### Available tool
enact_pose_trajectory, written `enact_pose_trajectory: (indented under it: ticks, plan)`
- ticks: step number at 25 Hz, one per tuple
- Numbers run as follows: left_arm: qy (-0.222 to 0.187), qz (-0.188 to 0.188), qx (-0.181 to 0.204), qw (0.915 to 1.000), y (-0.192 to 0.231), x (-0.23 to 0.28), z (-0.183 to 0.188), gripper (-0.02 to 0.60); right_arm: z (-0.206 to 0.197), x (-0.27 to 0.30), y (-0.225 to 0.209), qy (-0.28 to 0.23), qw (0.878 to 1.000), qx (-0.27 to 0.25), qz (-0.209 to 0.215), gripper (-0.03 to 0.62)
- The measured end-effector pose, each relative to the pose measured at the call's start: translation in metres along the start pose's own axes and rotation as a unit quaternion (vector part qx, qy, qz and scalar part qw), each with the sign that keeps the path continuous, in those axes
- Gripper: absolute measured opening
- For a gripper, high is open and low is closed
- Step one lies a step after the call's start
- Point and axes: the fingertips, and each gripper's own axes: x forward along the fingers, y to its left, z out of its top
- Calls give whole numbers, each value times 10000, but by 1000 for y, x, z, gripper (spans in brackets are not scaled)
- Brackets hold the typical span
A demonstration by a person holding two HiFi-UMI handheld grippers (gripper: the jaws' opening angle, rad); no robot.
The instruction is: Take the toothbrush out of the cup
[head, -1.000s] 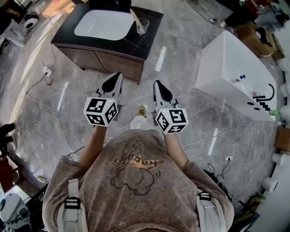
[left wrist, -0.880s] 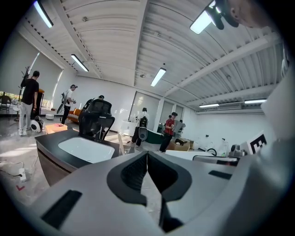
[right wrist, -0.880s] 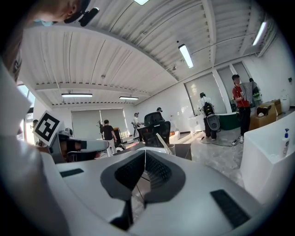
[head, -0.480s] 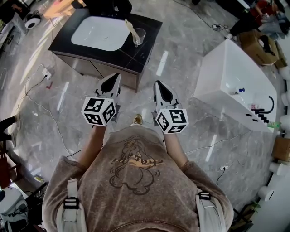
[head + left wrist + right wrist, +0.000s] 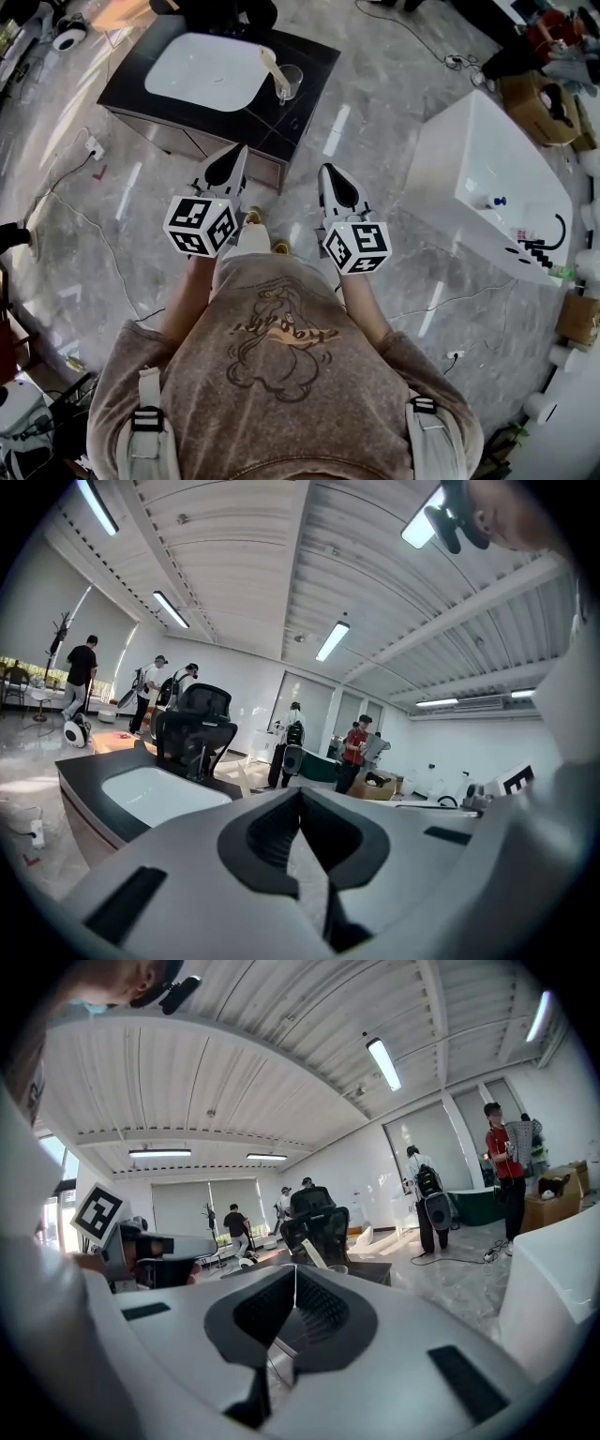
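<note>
Head view: one cup (image 5: 291, 82), one toothbrush (image 5: 270, 64)

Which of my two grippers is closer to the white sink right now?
Left. The left gripper is short of the counter, facing the sink's right end; the right gripper is farther right, past the cup.

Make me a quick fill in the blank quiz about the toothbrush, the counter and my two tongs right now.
1. The toothbrush stands in a clear ____ on the black counter.
2. In the head view, it sits to the ____ of the white basin.
3. The left tongs and right tongs are both ____, with nothing between them.
Missing words: cup, right, shut.
</note>
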Motion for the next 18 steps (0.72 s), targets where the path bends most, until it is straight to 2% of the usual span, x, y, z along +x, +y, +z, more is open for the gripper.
enact_pose_trajectory:
  ticks: [4, 18]
  plan:
    - [-47, -192, 90, 9998, 6, 23, 12, 17, 8, 18, -9, 1, 10000, -48, -48, 18]
    - [32, -452, 344, 9984, 41, 106, 36, 17, 39, 88, -44, -112, 9996, -70, -266, 18]
